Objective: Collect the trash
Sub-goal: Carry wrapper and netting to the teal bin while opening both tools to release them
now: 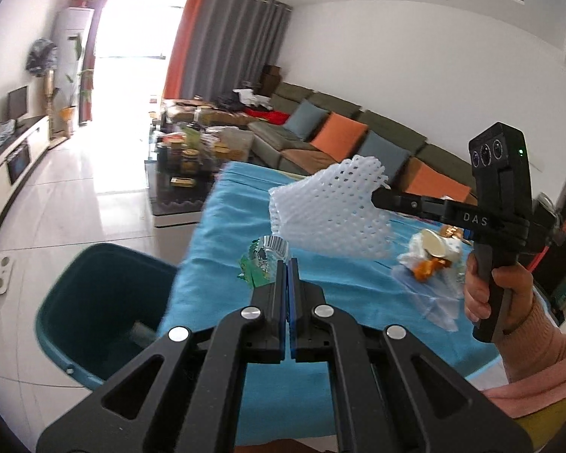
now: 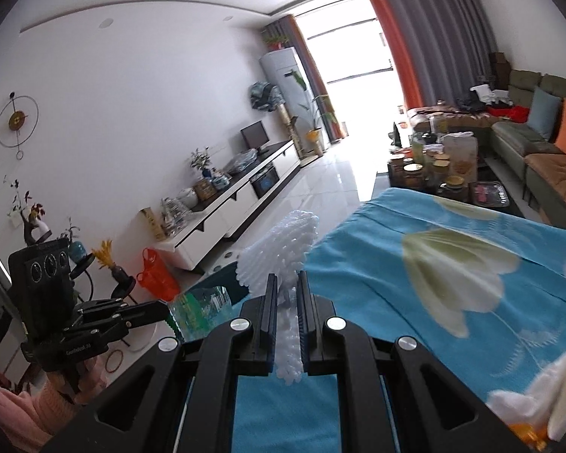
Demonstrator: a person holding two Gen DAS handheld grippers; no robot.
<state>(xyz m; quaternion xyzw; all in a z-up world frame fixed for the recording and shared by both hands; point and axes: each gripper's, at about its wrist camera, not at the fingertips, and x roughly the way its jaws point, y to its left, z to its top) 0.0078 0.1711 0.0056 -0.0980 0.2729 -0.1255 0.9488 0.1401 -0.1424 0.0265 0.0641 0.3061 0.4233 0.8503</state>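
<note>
My left gripper (image 1: 287,266) is shut on a crumpled green and clear plastic wrapper (image 1: 264,260) with a barcode, held over the table's left edge. Below and to its left stands the teal trash bin (image 1: 94,294). My right gripper (image 2: 286,283) is shut on a white foam fruit net (image 2: 279,249), which fans out beyond the fingertips. In the left wrist view the right gripper (image 1: 375,199) carries the foam net (image 1: 332,215) just above the wrapper. In the right wrist view the left gripper (image 2: 165,308) holds the wrapper (image 2: 202,307) near the bin's rim (image 2: 222,279).
A blue flowered cloth (image 2: 415,271) covers the table. A pile of trash (image 1: 430,260) with a paper cup and orange peel lies at its right side. A crowded coffee table (image 1: 185,166) and a sofa (image 1: 320,139) stand beyond. A hand in a pink sleeve (image 1: 509,294) holds the right gripper.
</note>
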